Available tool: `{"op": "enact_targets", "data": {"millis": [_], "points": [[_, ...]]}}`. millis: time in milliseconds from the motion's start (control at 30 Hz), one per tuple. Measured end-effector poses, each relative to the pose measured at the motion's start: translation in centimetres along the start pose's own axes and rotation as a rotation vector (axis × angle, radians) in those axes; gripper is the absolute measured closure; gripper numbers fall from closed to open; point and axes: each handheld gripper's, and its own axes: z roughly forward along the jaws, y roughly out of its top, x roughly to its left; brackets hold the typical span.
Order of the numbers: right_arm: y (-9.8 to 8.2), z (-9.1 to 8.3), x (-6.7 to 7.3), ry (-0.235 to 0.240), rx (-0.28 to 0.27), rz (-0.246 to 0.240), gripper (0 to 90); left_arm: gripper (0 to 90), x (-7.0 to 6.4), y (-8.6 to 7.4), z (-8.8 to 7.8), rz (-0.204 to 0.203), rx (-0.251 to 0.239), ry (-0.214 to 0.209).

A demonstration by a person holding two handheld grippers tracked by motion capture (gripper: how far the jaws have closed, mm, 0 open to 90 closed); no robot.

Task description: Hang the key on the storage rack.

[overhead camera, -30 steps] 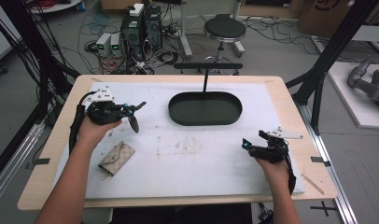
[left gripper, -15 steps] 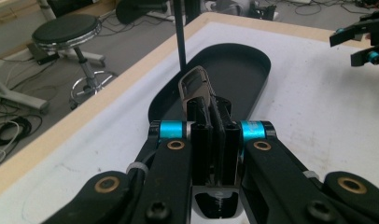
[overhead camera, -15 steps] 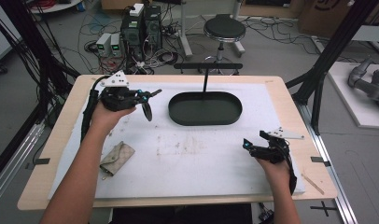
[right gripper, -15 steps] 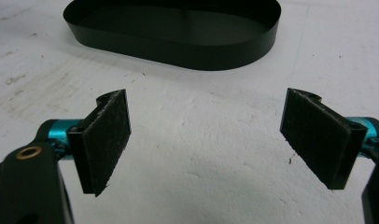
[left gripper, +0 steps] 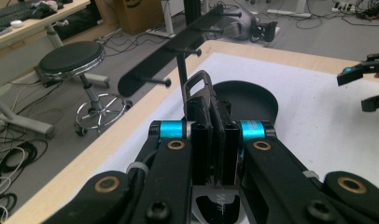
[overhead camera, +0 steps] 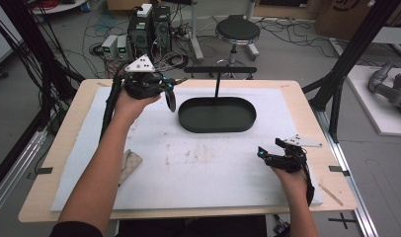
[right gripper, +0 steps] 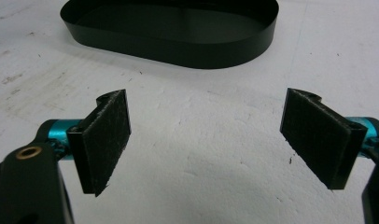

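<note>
Looking down from the high view, we are holding the left gripper point(overhead camera: 166, 94) just left of the black oval tray point(overhead camera: 217, 114) and the right gripper point(overhead camera: 268, 154) well in front of it. Along the left gripper view, our jaws are clamping a dark buckled strap point(left gripper: 207, 109) short of the tray point(left gripper: 253, 95). In the right gripper view, our jaws are standing wide apart over white mat point(right gripper: 206, 154), the tray point(right gripper: 178, 44) beyond.

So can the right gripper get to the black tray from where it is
Probably yes. The right gripper is open and holds nothing, and bare white mat lies between its pads and the tray wall straight ahead. Nothing stands in the way.
</note>
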Motion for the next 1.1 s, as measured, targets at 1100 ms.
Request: {"op": "enact_targets", "data": {"millis": [1100], "points": [[-0.4, -0.6, -0.7, -0.012, -0.014, 0.018, 16.6, 87.1, 0.2, 0.1, 8.1, 0.039, 0.189, 0.066]]}}
